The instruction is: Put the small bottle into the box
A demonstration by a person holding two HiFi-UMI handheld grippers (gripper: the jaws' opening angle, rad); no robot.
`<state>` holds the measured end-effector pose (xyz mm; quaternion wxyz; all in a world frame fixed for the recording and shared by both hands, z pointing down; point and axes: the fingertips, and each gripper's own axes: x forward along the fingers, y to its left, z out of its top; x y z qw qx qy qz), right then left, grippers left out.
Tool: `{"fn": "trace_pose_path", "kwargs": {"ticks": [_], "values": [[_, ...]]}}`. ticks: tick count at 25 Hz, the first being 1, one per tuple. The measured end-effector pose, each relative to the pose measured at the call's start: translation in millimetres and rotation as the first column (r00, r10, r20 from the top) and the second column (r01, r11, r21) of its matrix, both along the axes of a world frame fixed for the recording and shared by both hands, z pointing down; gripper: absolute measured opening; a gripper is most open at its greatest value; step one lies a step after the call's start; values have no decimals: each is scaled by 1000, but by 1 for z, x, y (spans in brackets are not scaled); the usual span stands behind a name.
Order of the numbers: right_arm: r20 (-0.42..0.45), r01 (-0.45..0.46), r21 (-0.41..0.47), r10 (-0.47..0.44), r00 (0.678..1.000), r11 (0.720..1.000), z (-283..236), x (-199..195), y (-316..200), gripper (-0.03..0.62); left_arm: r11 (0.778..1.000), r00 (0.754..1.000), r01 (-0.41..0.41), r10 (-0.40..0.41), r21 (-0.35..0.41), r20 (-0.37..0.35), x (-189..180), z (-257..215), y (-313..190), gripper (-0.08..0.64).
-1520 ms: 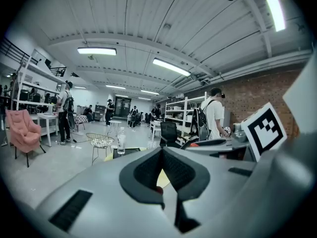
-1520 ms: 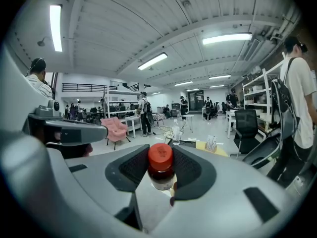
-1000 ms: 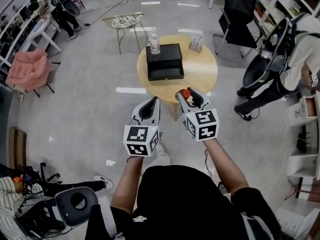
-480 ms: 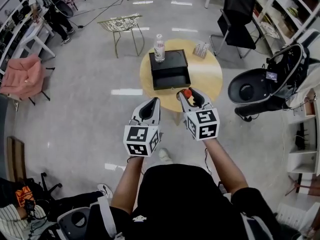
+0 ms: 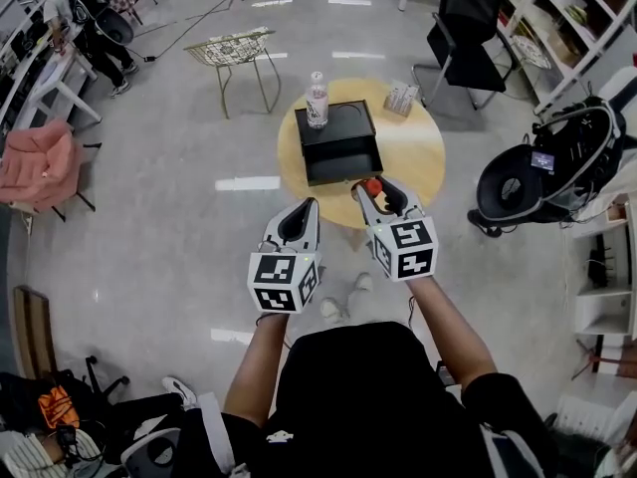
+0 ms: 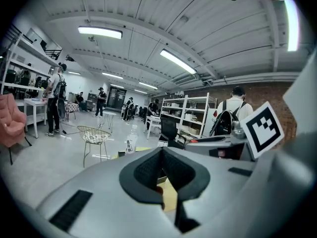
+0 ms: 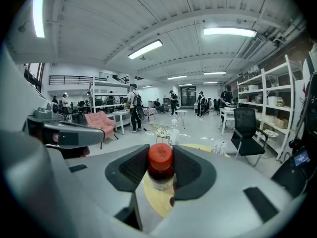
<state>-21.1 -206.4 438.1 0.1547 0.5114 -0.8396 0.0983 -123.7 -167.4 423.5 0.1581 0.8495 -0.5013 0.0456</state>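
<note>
The small bottle (image 5: 370,186), clear with a red cap (image 7: 160,155), stands upright between the jaws of my right gripper (image 5: 375,191), which is shut on it just below the cap. A black box (image 5: 338,140) with a low front drawer lies on the round wooden table (image 5: 408,152) ahead of both grippers. My left gripper (image 5: 303,210) hangs over the floor short of the table's near edge, jaws together with nothing between them (image 6: 162,156). Both grippers are short of the box.
A taller water bottle (image 5: 317,99) stands at the box's far left corner, and a small card stand (image 5: 401,98) sits at the table's far right. Around the table are a wire chair (image 5: 236,50), a black office chair (image 5: 468,30) and a black backpack (image 5: 537,167) on the right.
The table and box have drawn a little closer and more central in the head view. Both grippers keep the same pose, the right one still holding the small bottle. The person at right has left.
</note>
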Motion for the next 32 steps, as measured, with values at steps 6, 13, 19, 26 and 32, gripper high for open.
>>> {"fn": "trace_pose_path", "kwargs": {"ticks": [6,13,19,26,32], "values": [[2,-7,-15,7,1000,1000,9,4,-18,140,1000,1000,-10,10,-14,5,5,7,-18,9],[1,6,-51,-6,1000,999,25,15,-52,140,999,1000,-1,1,-42,10,18,17,-54,9],[-4,39,-87,-39,999,995,42,14,-88,140,996,1000,17,-16,-82,14,22,34,-89,9],[-4,60,-134,-61,998,989,57,17,-124,140,991,999,35,-33,-132,15,28,48,-125,9],[-3,73,-177,-74,997,982,86,26,-143,140,982,999,43,-40,-182,19,38,76,-141,9]]}}
